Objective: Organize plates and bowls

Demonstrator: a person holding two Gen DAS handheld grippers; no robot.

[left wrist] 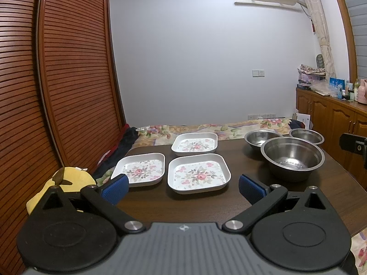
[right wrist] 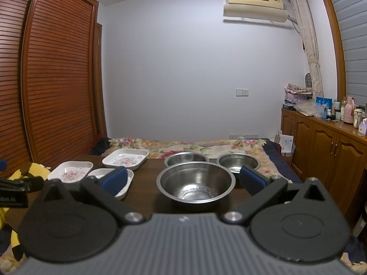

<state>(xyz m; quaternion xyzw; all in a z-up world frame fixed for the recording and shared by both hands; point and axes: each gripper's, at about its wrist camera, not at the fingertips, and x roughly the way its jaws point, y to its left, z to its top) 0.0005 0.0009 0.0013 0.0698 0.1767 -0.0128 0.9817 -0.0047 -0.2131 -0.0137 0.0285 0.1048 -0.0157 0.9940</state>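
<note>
Left claw (left wrist: pixel 183 189) facing plates (left wrist: pixel 198 175)

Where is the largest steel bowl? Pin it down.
The largest steel bowl sits on the dark table, centred ahead of the open right gripper in its view, nearer than the two smaller bowls, with the floral plates to its left.

Partly hidden in the right wrist view: near plate (right wrist: pixel 125 184), behind the right gripper's (right wrist: pixel 183 178) left pad (right wrist: pixel 114 178). Also partly hidden: small bowl's (right wrist: pixel 237 161) front, behind the right pad (right wrist: pixel 253 180); middle bowl (right wrist: pixel 185 158), behind the large bowl (right wrist: pixel 196 182). In the left wrist view, left plate's (left wrist: pixel 141 168) near corner covered by a blue pad (left wrist: pixel 115 189). Cut off at the right edge: other gripper (left wrist: pixel 354 146). Too small to read: counter bottles (right wrist: pixel 344 110).
</note>
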